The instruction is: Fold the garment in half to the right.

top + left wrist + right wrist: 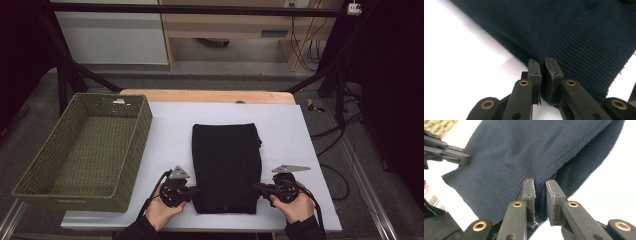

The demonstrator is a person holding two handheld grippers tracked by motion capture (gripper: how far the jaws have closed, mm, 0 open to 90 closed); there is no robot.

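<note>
Both grippers, left (191, 191) and right (261, 188), clamp sweater (227, 165) side edges at ribbed hem; soft, light, limp knit sags between jaws.

One dark knit garment (227, 167), folded, flat on worktop (170, 145). One green woven basket (131, 145) at left edge. One white sheet (285, 125) covering worktop. Two grippers: left gripper (192, 190), right gripper (257, 188). Two hands: left hand (161, 209), right hand (296, 205). Two grey three-cornered plates, one per gripper. Two fingers (534, 72) per gripper.
</note>
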